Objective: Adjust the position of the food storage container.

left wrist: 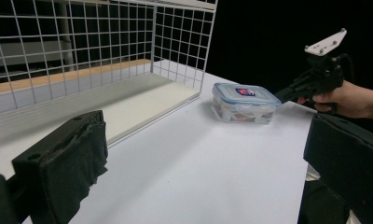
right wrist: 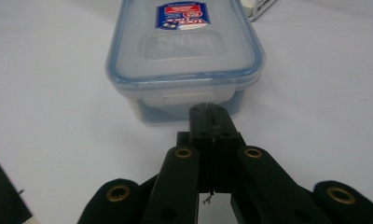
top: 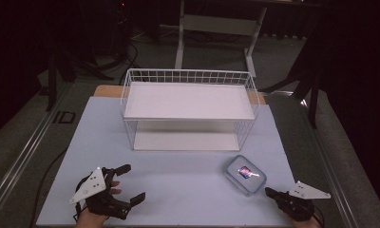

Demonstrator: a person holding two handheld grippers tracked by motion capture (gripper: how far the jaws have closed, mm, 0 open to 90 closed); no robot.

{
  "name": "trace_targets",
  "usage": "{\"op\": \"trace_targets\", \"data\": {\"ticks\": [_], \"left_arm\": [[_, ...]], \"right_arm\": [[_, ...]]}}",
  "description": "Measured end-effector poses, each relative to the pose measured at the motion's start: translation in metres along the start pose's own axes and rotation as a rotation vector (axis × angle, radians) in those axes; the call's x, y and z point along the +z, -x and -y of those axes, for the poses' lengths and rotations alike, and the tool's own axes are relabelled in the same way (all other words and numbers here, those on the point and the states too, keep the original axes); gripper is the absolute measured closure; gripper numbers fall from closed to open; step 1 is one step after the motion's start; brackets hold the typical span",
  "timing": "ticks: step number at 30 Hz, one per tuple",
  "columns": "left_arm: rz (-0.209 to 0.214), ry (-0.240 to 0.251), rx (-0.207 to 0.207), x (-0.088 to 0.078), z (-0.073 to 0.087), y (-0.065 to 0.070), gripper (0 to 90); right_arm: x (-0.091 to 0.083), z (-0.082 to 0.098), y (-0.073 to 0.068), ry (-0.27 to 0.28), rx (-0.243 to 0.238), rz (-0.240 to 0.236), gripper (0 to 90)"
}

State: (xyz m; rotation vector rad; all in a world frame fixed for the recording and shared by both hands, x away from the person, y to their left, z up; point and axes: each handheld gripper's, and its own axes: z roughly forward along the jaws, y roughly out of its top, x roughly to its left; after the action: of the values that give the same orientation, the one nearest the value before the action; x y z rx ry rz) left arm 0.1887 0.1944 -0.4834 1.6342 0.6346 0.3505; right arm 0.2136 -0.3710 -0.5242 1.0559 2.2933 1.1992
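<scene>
Right now my right gripper (top: 270, 192) sits clenched on nothing at the lower right of the high view, its 2 jaws pressed together just short of the lidded plastic container (top: 245, 174), while my left gripper (top: 129, 183) rests released at lower left.

One lidded plastic box (top: 245, 174), one white wire rack (top: 188, 108) with two shelves and two hand-held grippers sit on one tabletop (top: 178, 180).
</scene>
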Motion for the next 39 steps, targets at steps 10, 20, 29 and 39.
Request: {"op": "trace_targets", "data": {"ticks": [10, 20, 29, 39], "left_arm": [[-0.002, -0.001, 0.0, 0.0, 0.0, -0.001, 0.4], [-0.002, 0.001, 0.002, -0.001, 0.0, 0.001, 0.4], [0.001, 0.001, 0.006, -0.001, -0.001, 0.001, 0.4], [-0.001, 0.006, 0.0, -0.002, -0.001, 0.001, 0.4]], "right_arm": [[0.011, -0.012, 0.009, -0.027, -0.006, 0.025, 90.0], [0.028, -0.027, 0.019, -0.041, -0.021, 0.03, 90.0], [0.04, -0.04, 0.027, -0.04, -0.021, 0.032, 90.0], [0.044, -0.047, 0.035, -0.096, -0.002, 0.111, 90.0]]}}
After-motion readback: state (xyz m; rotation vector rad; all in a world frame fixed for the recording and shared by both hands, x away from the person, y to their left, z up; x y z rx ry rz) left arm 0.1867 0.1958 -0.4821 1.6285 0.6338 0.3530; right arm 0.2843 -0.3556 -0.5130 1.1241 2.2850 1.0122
